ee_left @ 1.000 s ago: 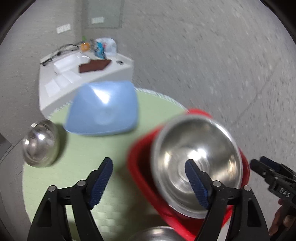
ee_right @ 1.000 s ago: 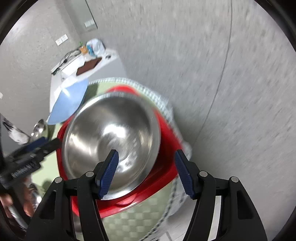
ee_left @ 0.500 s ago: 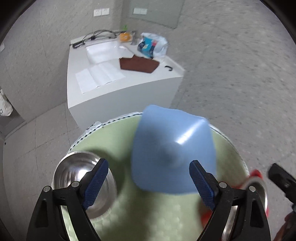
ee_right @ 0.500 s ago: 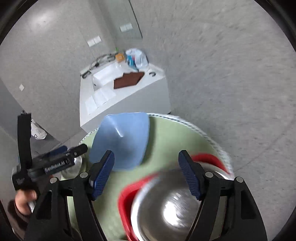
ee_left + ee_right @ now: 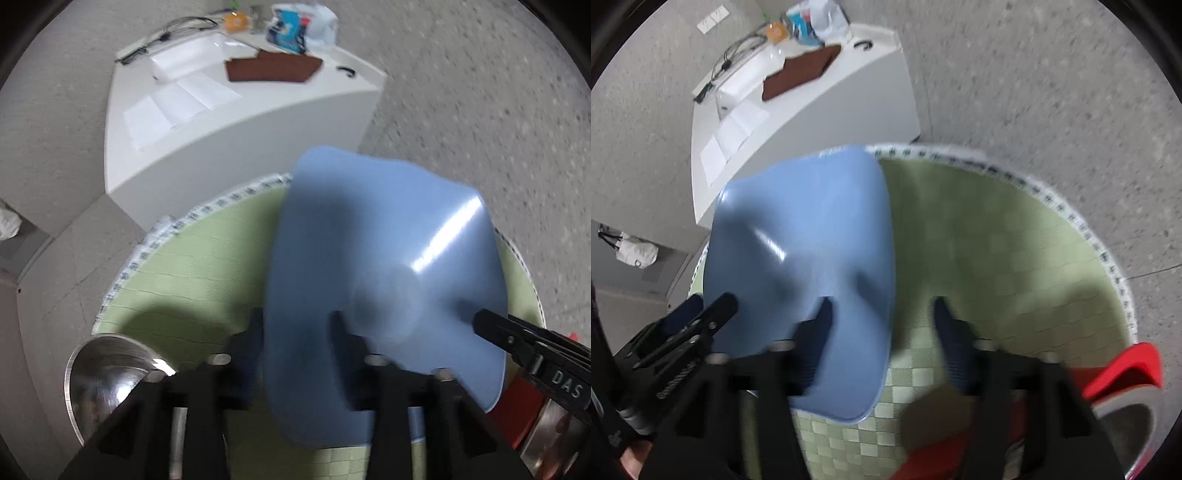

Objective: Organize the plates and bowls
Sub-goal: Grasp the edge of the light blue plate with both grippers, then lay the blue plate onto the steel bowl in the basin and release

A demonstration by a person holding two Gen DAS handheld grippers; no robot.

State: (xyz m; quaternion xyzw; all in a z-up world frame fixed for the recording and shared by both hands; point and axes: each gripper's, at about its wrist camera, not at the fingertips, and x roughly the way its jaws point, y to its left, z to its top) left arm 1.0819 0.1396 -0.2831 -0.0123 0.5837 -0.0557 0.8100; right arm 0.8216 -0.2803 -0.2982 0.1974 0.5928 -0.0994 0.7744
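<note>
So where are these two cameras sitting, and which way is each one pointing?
Left wrist view: rides on the left gripper, looking steeply down at the blue plate, with its jaws closing astride the plate's left edge; the right gripper shows too.
Right wrist view: rides on the right gripper, looking down, jaws closing astride the plate's right edge; the left gripper shows.
Both share the plate, green round table and white counter.

Left gripper (image 5: 295,332) and right gripper (image 5: 882,317) point steeply down, jaws closing.
</note>
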